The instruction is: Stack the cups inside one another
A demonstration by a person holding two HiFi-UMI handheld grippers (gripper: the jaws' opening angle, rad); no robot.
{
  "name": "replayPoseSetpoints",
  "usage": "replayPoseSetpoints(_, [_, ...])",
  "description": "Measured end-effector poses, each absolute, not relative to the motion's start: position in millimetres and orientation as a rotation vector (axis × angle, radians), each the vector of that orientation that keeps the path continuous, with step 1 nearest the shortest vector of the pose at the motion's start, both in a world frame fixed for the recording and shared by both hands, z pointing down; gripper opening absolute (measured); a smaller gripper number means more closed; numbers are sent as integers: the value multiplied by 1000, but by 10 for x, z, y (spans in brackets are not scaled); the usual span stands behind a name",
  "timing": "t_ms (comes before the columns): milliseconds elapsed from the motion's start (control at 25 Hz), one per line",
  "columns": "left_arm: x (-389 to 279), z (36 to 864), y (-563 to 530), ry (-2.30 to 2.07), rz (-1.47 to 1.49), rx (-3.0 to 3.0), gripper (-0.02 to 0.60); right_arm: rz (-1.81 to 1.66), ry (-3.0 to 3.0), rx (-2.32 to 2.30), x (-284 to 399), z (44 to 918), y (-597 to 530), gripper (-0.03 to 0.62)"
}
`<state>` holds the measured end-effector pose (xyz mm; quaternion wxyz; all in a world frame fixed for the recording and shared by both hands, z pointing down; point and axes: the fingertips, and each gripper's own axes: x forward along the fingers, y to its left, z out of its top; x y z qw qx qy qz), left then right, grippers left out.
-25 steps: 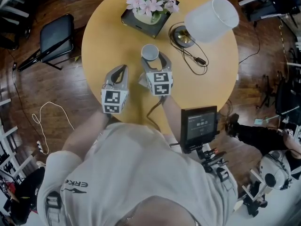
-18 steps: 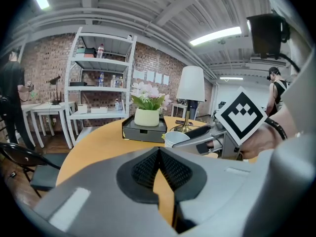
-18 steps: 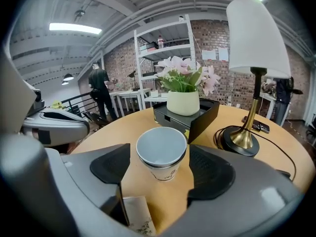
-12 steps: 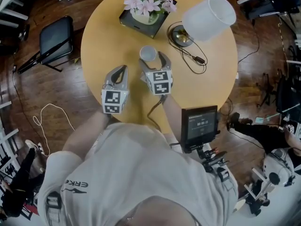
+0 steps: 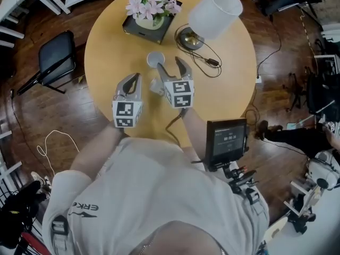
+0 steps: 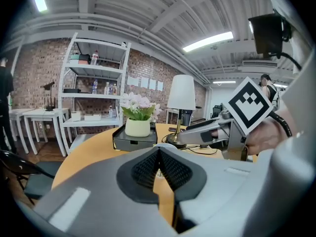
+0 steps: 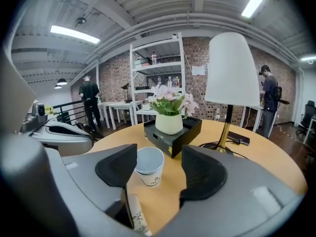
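While table (image 5: 226,92) stands (brick wall (image 6: 34,78) behind) | left gripper (image 5: 135,78) jaws clenched | right gripper (image 5: 170,66) jaws apart, lately closing, empty

A workshop: brick wall (image 6: 37,73), metal shelving (image 6: 94,69), worktables (image 6: 29,113).

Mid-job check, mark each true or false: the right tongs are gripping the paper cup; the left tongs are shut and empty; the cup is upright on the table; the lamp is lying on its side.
1. The right tongs grip the paper cup. False: their jaws have just been closing a little but stand apart, with the pads clear of the paper cup just ahead of them.
2. The left tongs are shut and empty. True.
3. The paper cup stands upright on the table. True.
4. The lamp lies on its side. False: it stands upright on its base.
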<state>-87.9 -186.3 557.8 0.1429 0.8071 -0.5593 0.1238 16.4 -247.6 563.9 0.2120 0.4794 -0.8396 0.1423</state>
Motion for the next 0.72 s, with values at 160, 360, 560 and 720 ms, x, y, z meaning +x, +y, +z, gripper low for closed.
replayPoseSetpoints(160, [-766, 5441, -1834, -1604, 321, 2372, 2, 346, -2339, 1381, 301, 5393, -2379, 206])
replayPoseSetpoints(360, [-689, 5229, -1684, -1602, 279, 2413, 2, 253, -2334, 1471, 425, 5064, -2159, 76])
replayPoseSetpoints(560, [-656, 4949, -1523, -1616, 204, 2454, 2, 186, -2348, 1541, 526, 4795, -1911, 15])
replayPoseSetpoints(720, [-643, 4832, -1391, -1627, 172, 2469, 2, 159, -2368, 1571, 585, 4624, -1704, 14])
